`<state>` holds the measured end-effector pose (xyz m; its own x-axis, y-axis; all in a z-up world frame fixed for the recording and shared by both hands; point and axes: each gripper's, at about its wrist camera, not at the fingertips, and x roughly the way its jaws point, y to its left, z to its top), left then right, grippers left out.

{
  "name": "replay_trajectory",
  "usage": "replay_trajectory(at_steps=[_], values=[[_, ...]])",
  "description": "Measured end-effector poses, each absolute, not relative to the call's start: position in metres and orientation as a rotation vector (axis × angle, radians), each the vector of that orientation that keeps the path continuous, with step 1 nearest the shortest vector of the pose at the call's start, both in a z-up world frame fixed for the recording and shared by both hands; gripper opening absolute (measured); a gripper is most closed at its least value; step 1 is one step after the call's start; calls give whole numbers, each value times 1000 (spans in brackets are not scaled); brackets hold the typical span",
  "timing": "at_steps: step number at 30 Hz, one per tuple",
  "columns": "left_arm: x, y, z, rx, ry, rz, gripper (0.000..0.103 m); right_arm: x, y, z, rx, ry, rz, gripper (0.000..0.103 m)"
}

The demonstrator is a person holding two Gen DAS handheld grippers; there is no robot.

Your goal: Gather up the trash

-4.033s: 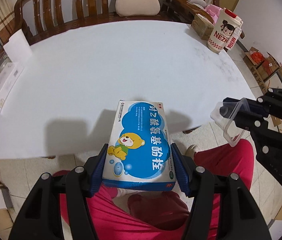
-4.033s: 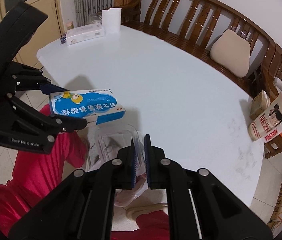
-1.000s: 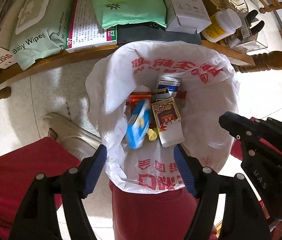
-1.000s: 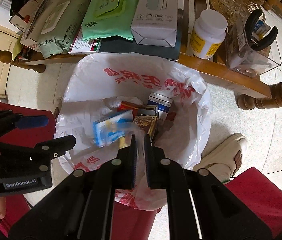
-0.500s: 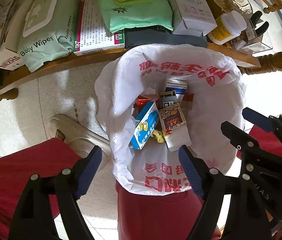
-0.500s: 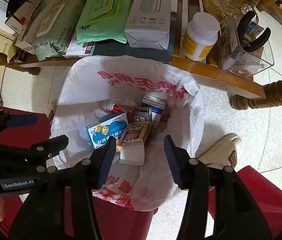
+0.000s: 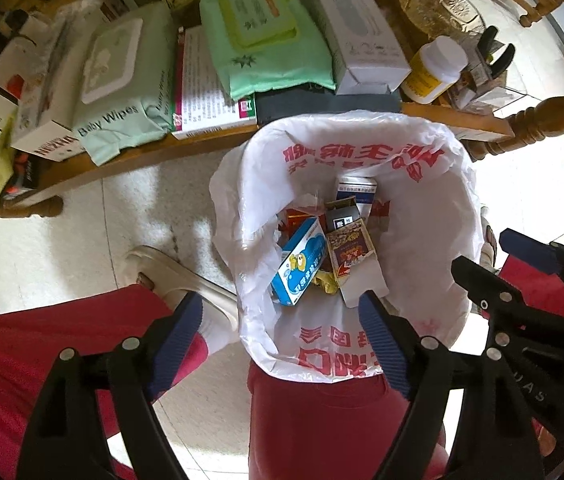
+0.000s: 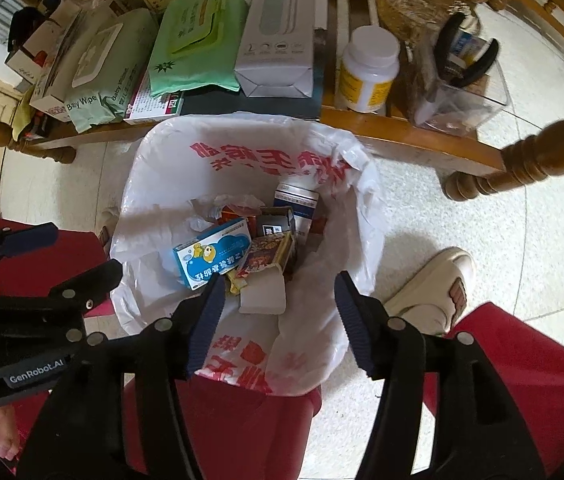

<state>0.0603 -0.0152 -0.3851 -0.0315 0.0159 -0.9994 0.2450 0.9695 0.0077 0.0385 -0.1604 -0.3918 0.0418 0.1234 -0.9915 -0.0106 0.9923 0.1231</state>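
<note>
A red bin lined with a white plastic bag (image 7: 434, 240) with red print stands on the floor below both grippers; it also shows in the right wrist view (image 8: 153, 208). Inside lie the blue-and-white medicine box (image 7: 302, 262) (image 8: 211, 254), a red-and-gold carton (image 7: 352, 250) (image 8: 265, 254) and several other small boxes. My left gripper (image 7: 282, 304) is open and empty above the bag's near rim. My right gripper (image 8: 279, 286) is open and empty above the bag. Each gripper shows at the edge of the other's view.
A low wooden shelf (image 7: 133, 156) behind the bin holds baby wipes (image 7: 121, 92), a green wipes pack (image 8: 193, 40), a long white box (image 8: 277, 28), a white pill bottle (image 8: 368, 68) and a clear container (image 8: 462, 92). Red-trousered legs and cream slippers (image 8: 438, 284) flank the bin.
Both grippers left the white table for the bin. The blue box dropped from my left gripper into the bag. My right gripper opened, and the clear plastic piece it held is no longer visible.
</note>
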Motion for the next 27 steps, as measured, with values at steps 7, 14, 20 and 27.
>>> replay_trajectory(at_steps=[7, 14, 20, 27], values=[[44, -19, -353, 233, 1494, -160, 78, 21, -164, -364, 107, 1475, 55, 60], [28, -19, -301, 209, 1341, -115, 78, -7, -167, -307, 109, 1319, 22, 75], [10, -22, -251, 177, 1213, -114, 78, -29, -170, -248, 74, 1150, -30, 79], [-6, -22, -176, 141, 1035, -92, 78, -43, -174, -182, 62, 965, -68, 87]])
